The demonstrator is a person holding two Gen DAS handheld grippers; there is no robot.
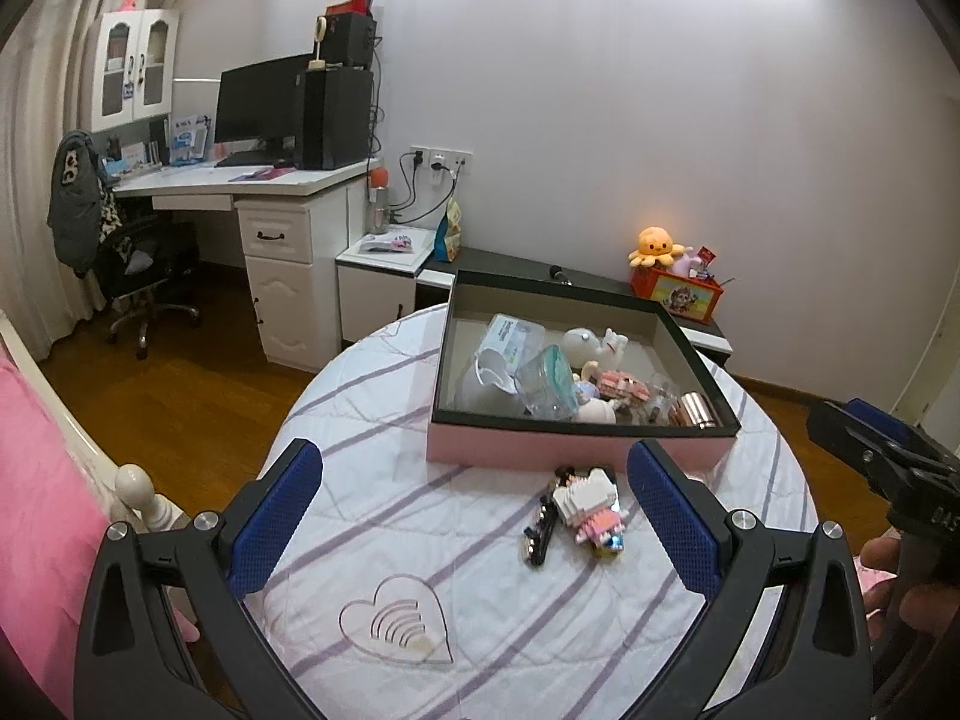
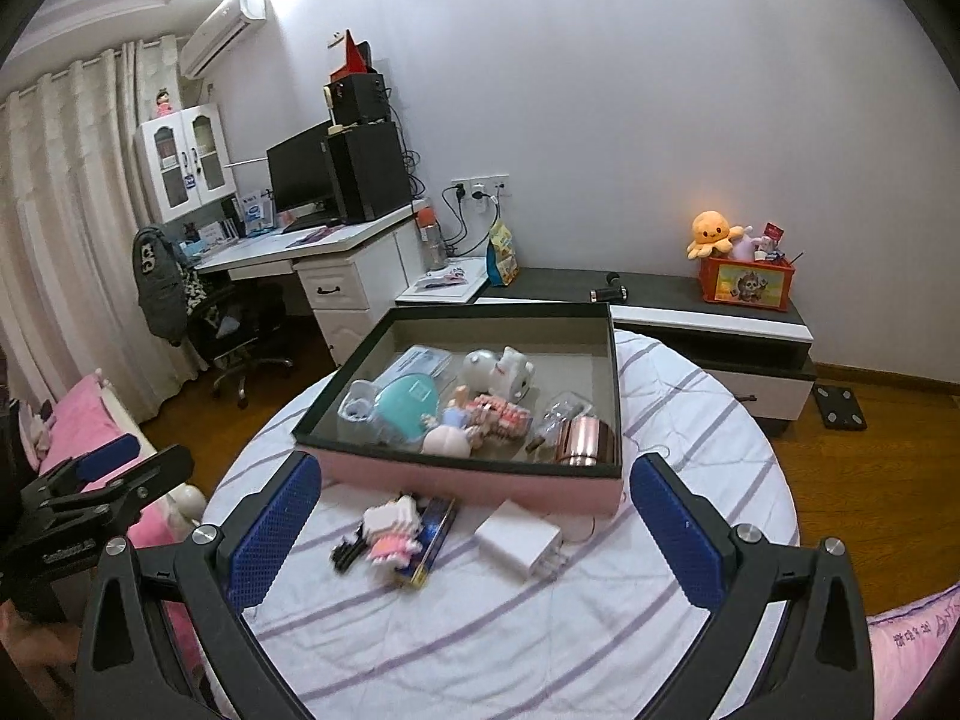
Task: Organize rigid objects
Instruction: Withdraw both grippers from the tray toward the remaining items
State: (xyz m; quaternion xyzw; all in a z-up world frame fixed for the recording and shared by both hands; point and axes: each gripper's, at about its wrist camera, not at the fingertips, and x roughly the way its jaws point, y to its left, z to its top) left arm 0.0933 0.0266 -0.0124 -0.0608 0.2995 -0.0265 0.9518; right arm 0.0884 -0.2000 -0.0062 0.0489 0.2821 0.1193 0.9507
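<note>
Both grippers are held above the near side of the round table [image 2: 690,420], and nothing is gripped. The left gripper [image 1: 474,516] is seen with its blue pads spread wide and empty; the right gripper [image 2: 474,516] is likewise spread wide, with nothing between its fingers.

The pink box [image 2: 480,489] is already partly filled: a teal case, a white figure, a copper cup and other small items are lying inside. Loose pieces are left on the striped cloth just in front of its near wall: a block-brick figure [image 2: 393,531], lying on a blue-and-yellow item that cannot be identified, a small black piece [image 2: 348,549] touching it on the left side, and a white charger [image 2: 519,543] just to its right. A clear heart-shaped plaque [image 1: 399,624] is seen nearer the left gripper, apart from the rest.

The step in hand is judged to be the choice of the next pickup (the sorting looks well past halfway). A descent onto one loose item is called for, and the charger looks the easiest, being boxy and standing clear of its neighbours.

Room is open over the near cloth. The box wall stands close behind the loose items, so lifting before carrying forward would be needed, and the table edge curves away close by on both sides.
</note>
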